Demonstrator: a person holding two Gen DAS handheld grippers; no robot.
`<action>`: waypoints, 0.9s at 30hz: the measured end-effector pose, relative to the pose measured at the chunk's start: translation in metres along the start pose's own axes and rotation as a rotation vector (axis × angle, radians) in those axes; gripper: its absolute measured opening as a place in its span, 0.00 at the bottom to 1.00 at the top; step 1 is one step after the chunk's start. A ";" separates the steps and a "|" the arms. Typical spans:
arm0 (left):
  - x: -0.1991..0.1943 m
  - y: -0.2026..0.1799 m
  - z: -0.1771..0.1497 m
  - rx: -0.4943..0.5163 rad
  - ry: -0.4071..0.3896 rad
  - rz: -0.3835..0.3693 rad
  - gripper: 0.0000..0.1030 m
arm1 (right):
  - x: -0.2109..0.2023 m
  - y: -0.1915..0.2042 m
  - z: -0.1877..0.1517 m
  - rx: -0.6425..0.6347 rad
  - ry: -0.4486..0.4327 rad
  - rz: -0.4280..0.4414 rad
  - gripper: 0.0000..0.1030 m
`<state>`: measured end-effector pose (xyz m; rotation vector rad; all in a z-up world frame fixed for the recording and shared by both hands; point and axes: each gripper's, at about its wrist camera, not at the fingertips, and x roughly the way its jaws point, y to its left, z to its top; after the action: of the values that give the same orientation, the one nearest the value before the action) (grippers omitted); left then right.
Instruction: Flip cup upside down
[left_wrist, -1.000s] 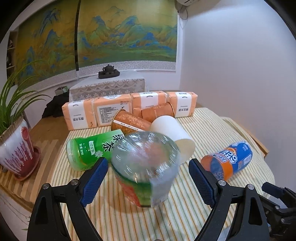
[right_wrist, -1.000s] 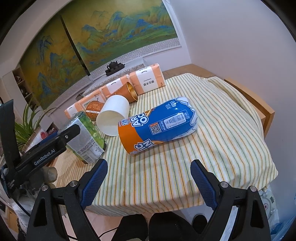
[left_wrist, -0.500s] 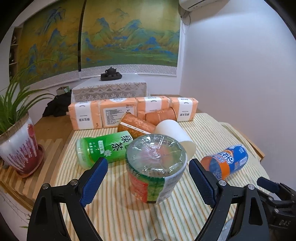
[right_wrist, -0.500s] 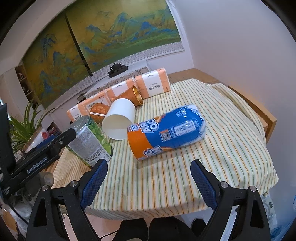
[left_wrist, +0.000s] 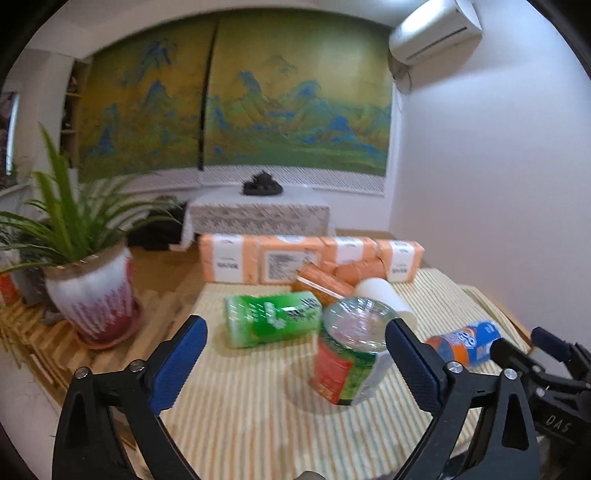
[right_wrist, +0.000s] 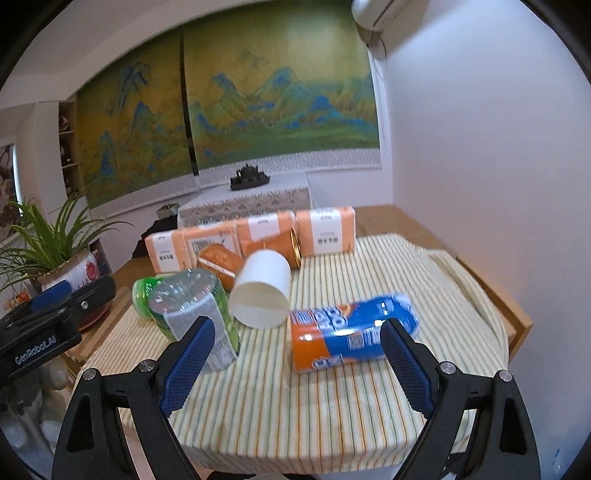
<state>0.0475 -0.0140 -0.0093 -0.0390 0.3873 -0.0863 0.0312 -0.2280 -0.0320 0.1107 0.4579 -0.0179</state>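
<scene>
Kicked off with the biggest bit: a pale striped cloth over the worktop (left_wrist: 240, 406), loaded with everything else. Clocked a leafy green plant in a red-and-white ceramic pot (left_wrist: 92, 299) off to the left, on wooden slats. Spotted a row of orange tissue packs (left_wrist: 258, 258) along the back edge.

Found the left gripper (left_wrist: 293, 326) with fingers spread wide, holding nothing. Same deal with the right gripper (right_wrist: 297, 326): wide open, empty.

Then the task's thing, a film-wrapped green-and-red cup (left_wrist: 351, 362). Stood on the cloth at a slight tilt, just ahead of the left fingers and nearer the right-hand one, touching neither. Couldn't tell for sure which end faced up. Guessed the flip on this one was about done, so next move probably calls for lining up on another cup and closing across its sides.

On to the other containers. Saw a blue-and-orange wrapped cup (right_wrist: 351, 339) on its side ahead of the right fingers, and a bright green wrapped cup (left_wrist: 273, 317) on its side too, both sealed, contents unknown. Noticed a plain white paper cup (right_wrist: 262, 291) tipped over, mouth toward the right camera, apparently empty. Finally, two small orange patterned cups (right_wrist: 218, 262) lying against the packs.
</scene>
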 end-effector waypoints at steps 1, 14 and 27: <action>-0.004 0.002 0.000 0.002 -0.013 0.015 0.97 | -0.001 0.002 0.002 -0.004 -0.009 -0.001 0.86; -0.029 0.016 0.002 -0.012 -0.058 0.073 0.99 | -0.015 0.021 0.006 -0.034 -0.055 0.014 0.86; -0.027 0.007 0.002 -0.005 -0.051 0.062 0.99 | -0.018 0.021 0.003 -0.043 -0.059 0.008 0.86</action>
<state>0.0240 -0.0049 0.0019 -0.0344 0.3374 -0.0226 0.0170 -0.2072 -0.0186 0.0697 0.3990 -0.0037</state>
